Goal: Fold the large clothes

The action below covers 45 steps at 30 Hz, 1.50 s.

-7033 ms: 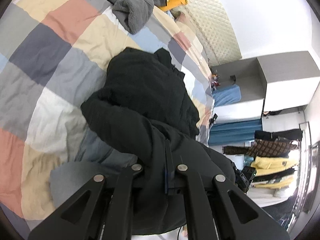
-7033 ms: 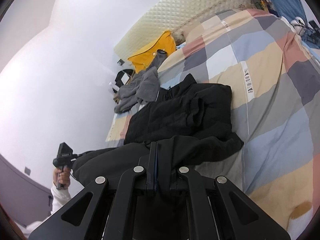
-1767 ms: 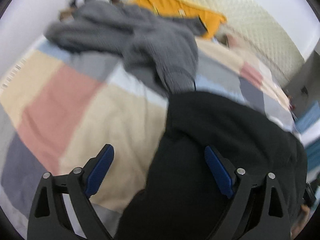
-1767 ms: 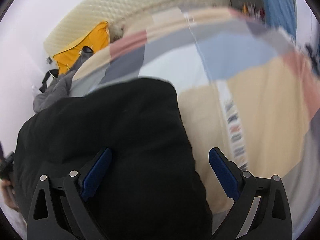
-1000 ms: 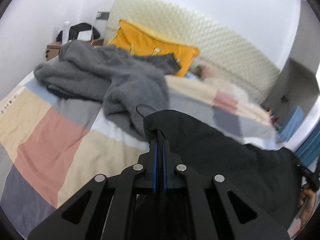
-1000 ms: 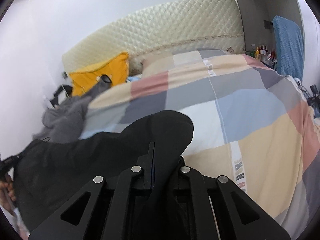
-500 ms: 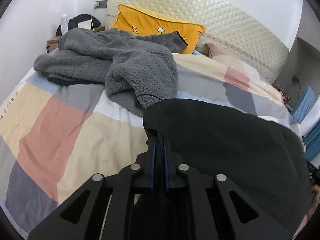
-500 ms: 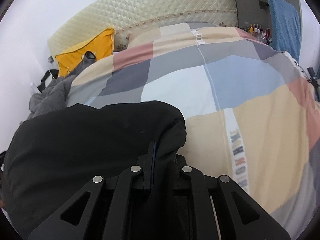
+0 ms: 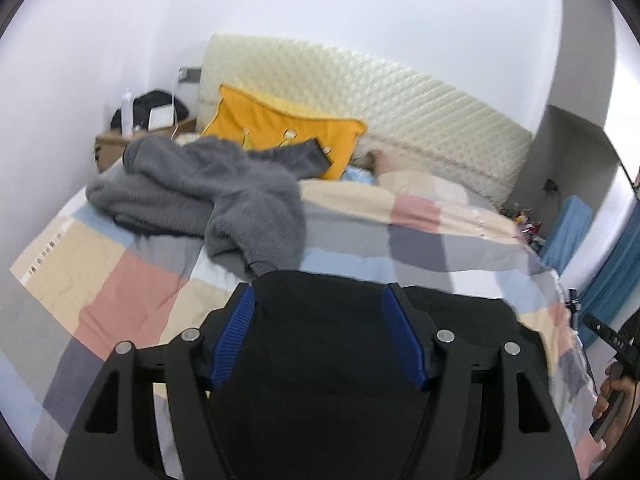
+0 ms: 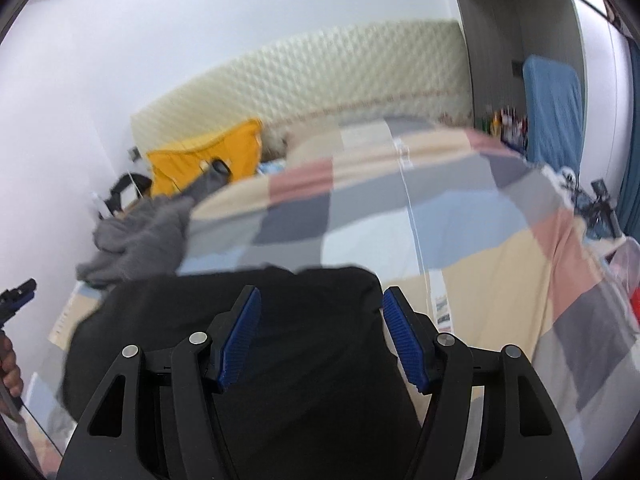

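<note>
Black jacket point(image 9: 328, 320) lies folded on the checked quilt point(image 9: 120, 292), directly below and ahead of both grippers, long axis running left–right between them. Left gripper point(image 9: 320, 336) and right gripper point(image 10: 320, 332) jaws opening, nothing pinched. Half a second ago both were clamped on its far corners.

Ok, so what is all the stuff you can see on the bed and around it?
black garment: one, black, folded on the near part of the quilt.
grey fleece: one, grey, crumpled beyond the black garment.
yellow pillow: one, yellow, against the headboard.
quilt: one, checked pink, beige, blue and grey, over the bed.
headboard: one, cream, quilted, at the wall.
bedside table: one, brown, left of the pillow, with a bottle and dark things on it.
left tongs: one, black with blue pads, opening above the black garment.
right tongs: one, the same, opening, not pinching it.
</note>
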Each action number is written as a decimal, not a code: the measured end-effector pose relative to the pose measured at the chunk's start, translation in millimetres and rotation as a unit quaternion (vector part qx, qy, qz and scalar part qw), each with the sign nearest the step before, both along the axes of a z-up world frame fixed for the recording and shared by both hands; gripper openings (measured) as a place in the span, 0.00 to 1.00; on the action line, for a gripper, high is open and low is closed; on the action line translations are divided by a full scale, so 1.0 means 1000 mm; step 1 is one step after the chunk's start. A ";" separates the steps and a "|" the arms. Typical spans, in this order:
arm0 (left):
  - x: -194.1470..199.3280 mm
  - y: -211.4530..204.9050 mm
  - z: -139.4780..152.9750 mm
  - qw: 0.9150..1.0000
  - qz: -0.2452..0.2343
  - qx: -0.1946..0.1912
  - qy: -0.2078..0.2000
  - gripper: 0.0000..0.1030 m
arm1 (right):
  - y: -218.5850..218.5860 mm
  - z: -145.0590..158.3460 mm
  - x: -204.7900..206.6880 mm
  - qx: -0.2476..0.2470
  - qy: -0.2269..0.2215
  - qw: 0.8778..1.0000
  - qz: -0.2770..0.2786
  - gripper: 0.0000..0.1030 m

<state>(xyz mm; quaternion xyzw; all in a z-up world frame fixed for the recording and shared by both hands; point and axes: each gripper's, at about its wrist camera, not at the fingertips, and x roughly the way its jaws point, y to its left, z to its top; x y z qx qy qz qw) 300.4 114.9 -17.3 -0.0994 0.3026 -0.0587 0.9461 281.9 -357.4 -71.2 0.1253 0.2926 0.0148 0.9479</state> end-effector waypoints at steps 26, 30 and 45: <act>-0.092 0.000 -0.064 0.995 0.000 -0.053 0.086 0.78 | 0.046 -0.068 -0.102 0.174 0.056 0.982 0.038 0.63; -0.074 0.034 -0.111 0.980 0.021 -0.129 0.151 0.78 | 0.028 -0.105 -0.100 0.224 0.101 0.969 0.003 0.74; -0.080 0.105 -0.191 0.889 0.063 -0.403 0.208 0.87 | -0.040 -0.231 -0.119 0.525 0.166 0.819 -0.164 0.78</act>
